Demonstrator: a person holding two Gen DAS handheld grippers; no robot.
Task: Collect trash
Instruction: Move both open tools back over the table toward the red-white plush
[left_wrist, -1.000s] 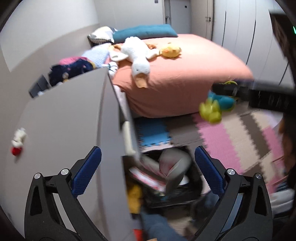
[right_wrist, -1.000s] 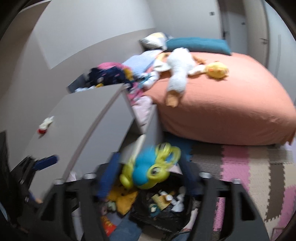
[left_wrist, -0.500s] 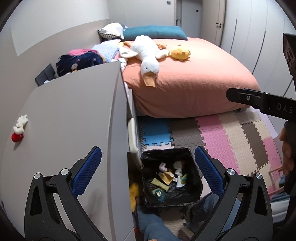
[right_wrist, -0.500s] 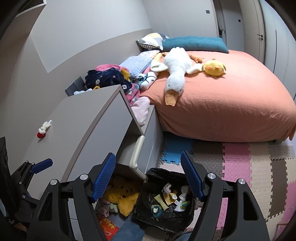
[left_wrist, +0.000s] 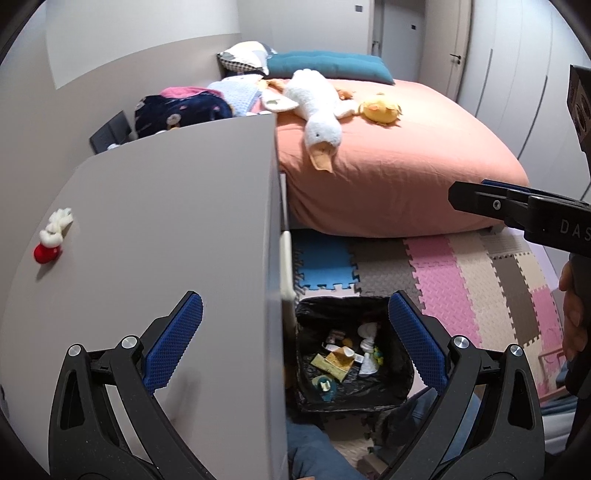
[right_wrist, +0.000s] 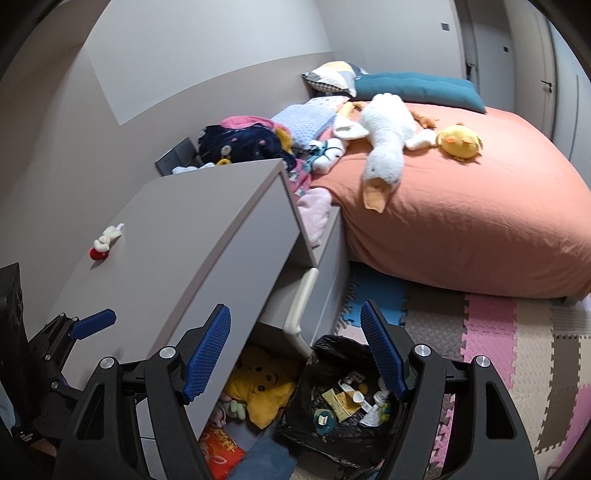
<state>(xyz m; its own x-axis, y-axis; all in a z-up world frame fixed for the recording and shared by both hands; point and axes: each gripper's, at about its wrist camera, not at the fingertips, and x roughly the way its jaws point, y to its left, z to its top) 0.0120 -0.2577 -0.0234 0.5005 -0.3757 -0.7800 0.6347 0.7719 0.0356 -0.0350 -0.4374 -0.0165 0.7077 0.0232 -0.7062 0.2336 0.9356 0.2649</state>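
A black-lined trash bin (left_wrist: 402, 373) stands on the floor beside the grey dresser, with several scraps of trash (left_wrist: 343, 363) inside; it also shows in the right wrist view (right_wrist: 295, 421). My left gripper (left_wrist: 291, 347) is open and empty, held over the dresser's edge and the bin. My right gripper (right_wrist: 297, 360) is open and empty above the bin; it shows at the right of the left wrist view (left_wrist: 517, 216). A small red and white toy (left_wrist: 51, 236) lies on the dresser top (left_wrist: 147, 229).
An open lower drawer holds a yellow plush (right_wrist: 258, 389) and an orange packet (right_wrist: 219, 450). A bed with an orange cover (left_wrist: 406, 162) carries a white goose plush (left_wrist: 317, 110) and a yellow duck (left_wrist: 380, 109). Foam puzzle mats (left_wrist: 461, 280) cover the floor. Clothes (right_wrist: 243, 144) pile behind the dresser.
The blue and yellow toy that my right gripper held a second ago has gone from it; both grippers now hang open. The views have steadied and shifted slightly left over the dresser.
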